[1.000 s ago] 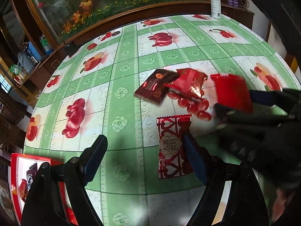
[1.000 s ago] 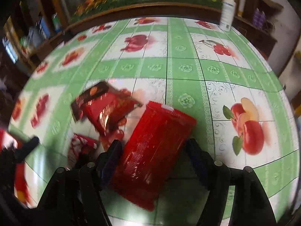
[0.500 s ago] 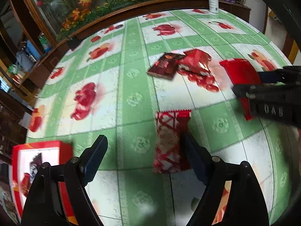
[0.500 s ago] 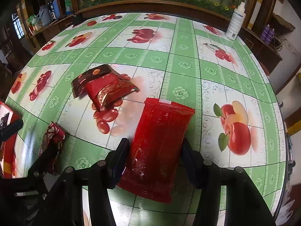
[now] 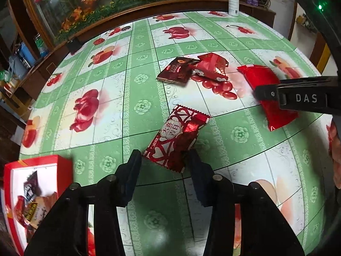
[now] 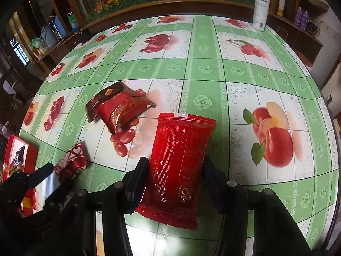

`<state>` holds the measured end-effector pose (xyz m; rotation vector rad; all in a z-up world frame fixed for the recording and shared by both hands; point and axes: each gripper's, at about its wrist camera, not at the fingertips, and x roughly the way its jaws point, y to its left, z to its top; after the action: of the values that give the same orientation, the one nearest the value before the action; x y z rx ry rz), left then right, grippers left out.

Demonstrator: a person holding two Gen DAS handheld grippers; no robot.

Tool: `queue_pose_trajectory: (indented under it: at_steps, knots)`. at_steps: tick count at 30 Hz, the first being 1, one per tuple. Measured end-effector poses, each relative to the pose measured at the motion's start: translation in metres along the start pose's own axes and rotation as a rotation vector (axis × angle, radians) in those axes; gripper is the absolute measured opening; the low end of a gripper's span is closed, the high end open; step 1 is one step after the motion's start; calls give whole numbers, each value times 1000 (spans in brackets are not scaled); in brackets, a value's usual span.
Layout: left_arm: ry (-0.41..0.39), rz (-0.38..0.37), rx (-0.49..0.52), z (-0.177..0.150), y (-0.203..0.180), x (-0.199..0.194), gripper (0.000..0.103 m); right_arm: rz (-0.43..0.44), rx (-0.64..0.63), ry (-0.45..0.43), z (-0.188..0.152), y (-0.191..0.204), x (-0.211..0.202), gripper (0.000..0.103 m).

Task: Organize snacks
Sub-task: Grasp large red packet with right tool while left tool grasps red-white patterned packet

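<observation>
A red-and-white patterned snack packet [image 5: 177,136] lies tilted on the green fruit-print tablecloth [image 5: 138,106]. My left gripper [image 5: 164,162] is closing on the packet's near end, and both pads touch its sides. A larger plain red packet [image 6: 181,160] lies flat between the fingers of my right gripper [image 6: 174,168]. Its jaws are closing too, with the pads against the packet's long edges. In the left wrist view the same red packet [image 5: 266,85] shows at the right, partly behind a black right gripper finger [image 5: 298,98].
A dark brown packet [image 5: 174,71] and a shiny red packet [image 5: 213,66] overlap mid-table. A red box [image 5: 38,164] holding several snacks sits at the near left edge. A white bottle [image 6: 260,10] stands at the far right, before a wooden cabinet.
The left jaws have narrowed sharply around the patterned packet, which has turned from upright to tilted. The right jaws have drawn in slightly on the red packet.
</observation>
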<state>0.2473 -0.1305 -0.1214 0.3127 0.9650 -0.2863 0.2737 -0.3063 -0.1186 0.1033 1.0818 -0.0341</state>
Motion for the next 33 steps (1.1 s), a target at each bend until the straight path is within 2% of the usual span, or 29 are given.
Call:
queue_pose_trajectory:
  at_steps: [1, 3, 6, 8, 11, 13, 15, 16, 17, 18, 19, 20, 23, 27, 33]
  knots:
    - [-3, 18, 12, 1, -1, -1, 50, 1, 2, 1, 0, 0, 0, 52]
    - [-21, 60, 36, 2, -3, -4, 66, -6, -5, 1, 0, 1, 1, 53]
    - [-58, 75, 77, 5, -6, -11, 77, -10, -7, 0, -1, 1, 1, 53]
    - [-69, 86, 102, 10, -7, -11, 81, -12, -5, 0, -1, 1, 1, 53]
    - [-49, 111, 133, 18, -7, -1, 81, -15, -5, 0, -1, 2, 2, 53]
    - [-27, 84, 144, 21, -7, 9, 81, -16, -6, 0, 0, 3, 2, 53]
    - [-41, 60, 151, 20, -8, 12, 81, -17, -8, 0, 0, 3, 2, 53]
    - [-52, 49, 151, 19, -8, 12, 80, -19, -9, 0, 0, 3, 2, 53]
    - [-59, 34, 150, 19, -7, 12, 67, -21, -10, 0, -1, 3, 2, 53]
    - [-65, 3, 141, 19, -6, 12, 46, -25, -13, -1, -1, 4, 2, 53]
    - [-64, -34, 132, 19, -5, 13, 39, -27, -14, -1, -1, 3, 2, 53]
    - [-65, -45, 129, 19, -5, 13, 35, -29, -16, -2, -1, 4, 2, 53]
    - [-75, -50, 135, 17, -9, 12, 27, -30, -16, -4, -1, 4, 3, 53]
    - [-92, -54, 111, 8, -10, 6, 25, -21, -11, -6, -1, 3, 2, 53]
    - [-93, -128, -15, -10, 5, -10, 24, 28, -61, 6, -5, 17, 0, 52]
